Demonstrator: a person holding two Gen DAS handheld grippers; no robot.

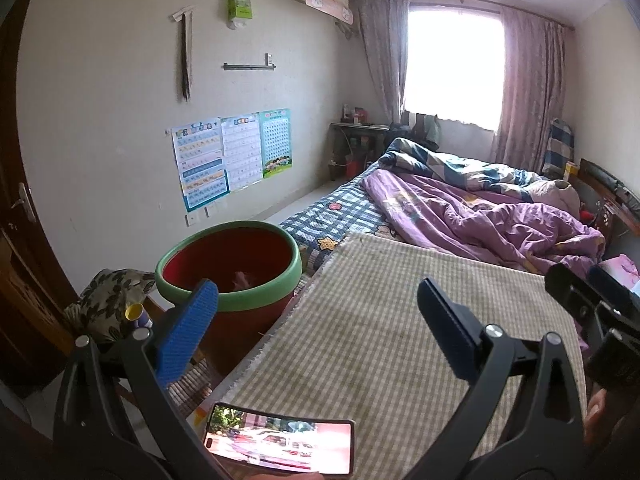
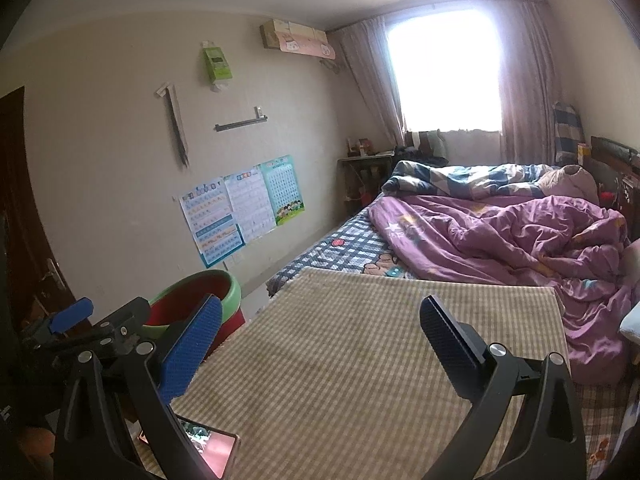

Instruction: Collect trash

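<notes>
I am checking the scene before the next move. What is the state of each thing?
left gripper: open, empty
right gripper: open, empty
phone: screen on, flat on mat
bin: open, upright
curtains: drawn apart
quilt: rumpled

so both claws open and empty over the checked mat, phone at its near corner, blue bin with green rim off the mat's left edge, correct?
One error: the bin is red, not blue, with a green rim, per the left wrist view. The rest holds: left claw and right claw open and empty over the checked mat, phone at its near corner.
</notes>
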